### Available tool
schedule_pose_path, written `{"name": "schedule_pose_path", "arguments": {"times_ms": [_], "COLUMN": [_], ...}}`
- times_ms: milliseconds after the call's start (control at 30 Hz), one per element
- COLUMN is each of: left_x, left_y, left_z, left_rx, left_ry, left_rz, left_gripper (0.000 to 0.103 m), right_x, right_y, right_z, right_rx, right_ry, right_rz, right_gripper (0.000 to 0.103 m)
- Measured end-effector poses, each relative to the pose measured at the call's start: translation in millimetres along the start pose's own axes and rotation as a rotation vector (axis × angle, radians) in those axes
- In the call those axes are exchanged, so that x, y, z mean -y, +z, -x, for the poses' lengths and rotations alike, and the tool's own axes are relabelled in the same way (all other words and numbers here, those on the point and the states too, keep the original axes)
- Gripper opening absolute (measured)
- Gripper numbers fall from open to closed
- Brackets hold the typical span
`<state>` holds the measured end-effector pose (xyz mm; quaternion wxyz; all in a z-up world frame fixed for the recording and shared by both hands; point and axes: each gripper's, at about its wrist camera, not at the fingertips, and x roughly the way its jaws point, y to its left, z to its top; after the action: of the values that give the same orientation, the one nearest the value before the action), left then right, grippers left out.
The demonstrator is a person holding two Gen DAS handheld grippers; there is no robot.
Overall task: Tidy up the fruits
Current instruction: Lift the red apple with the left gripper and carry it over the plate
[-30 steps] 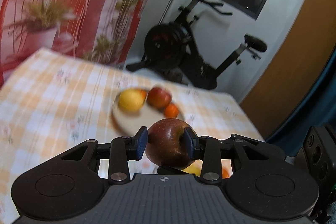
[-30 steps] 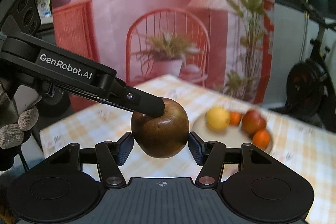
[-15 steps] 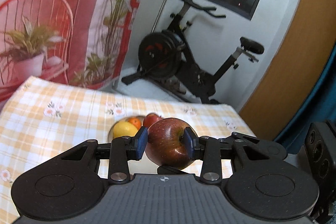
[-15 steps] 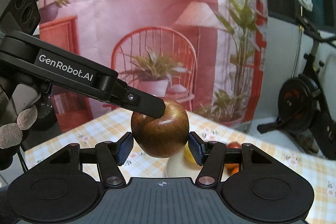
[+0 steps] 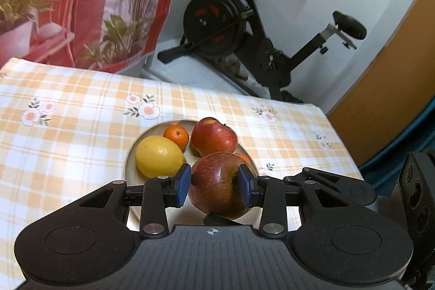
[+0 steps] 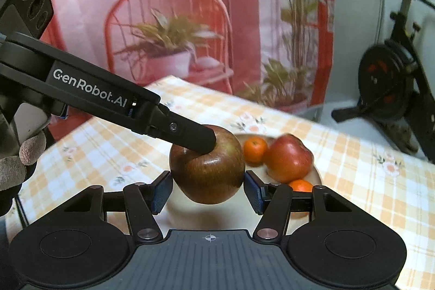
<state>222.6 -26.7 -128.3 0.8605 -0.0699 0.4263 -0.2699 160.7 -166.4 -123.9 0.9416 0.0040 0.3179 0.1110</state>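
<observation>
A dark red apple (image 5: pixel 217 186) hangs just above the near part of a pale plate (image 5: pixel 130 162). My left gripper (image 5: pixel 216 181) is shut on it, one pad in the stem hollow. In the right wrist view its finger (image 6: pixel 190 135) presses into the apple's (image 6: pixel 208 173) top. My right gripper (image 6: pixel 208 186) clasps the same apple from the sides, pads touching. On the plate lie a lemon (image 5: pixel 159 159), a mandarin (image 5: pixel 176 136), a red apple (image 5: pixel 213 137) and a second mandarin (image 5: pixel 243 156), half hidden.
An orange-checked tablecloth (image 5: pixel 68 132) covers the table. Past the far edge stand an exercise bike (image 5: pixel 244 26) and a pink backdrop (image 6: pixel 168 31) printed with a chair and plants. A gloved hand (image 6: pixel 16 162) holds the left gripper.
Both grippers have carried the dark apple forward and lower toward the plate. The plate and its fruit now look closer, right behind and under the apple. Neither grip has changed.
</observation>
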Motion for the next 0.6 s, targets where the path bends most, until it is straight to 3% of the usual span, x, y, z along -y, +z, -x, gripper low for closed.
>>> {"name": "schedule_pose_path", "arguments": {"times_ms": [267, 600], "left_x": [-11.3, -11.7], "left_y": [14.6, 22.0], "left_z": [-44.4, -64.2], "left_rx": [-0.075, -0.113], "left_ry": [-0.002, 0.02], "left_rz": [0.009, -0.008], "left_gripper": [0.039, 0.038], "right_x": [33.8, 44.2], "right_y": [0.5, -2.6], "right_z": [-37.8, -57.7], "right_rx": [-0.093, -0.13], "right_ry": [-0.006, -0.014], "right_rz": [-0.054, -0.061], "right_gripper": [0.054, 0.053]}}
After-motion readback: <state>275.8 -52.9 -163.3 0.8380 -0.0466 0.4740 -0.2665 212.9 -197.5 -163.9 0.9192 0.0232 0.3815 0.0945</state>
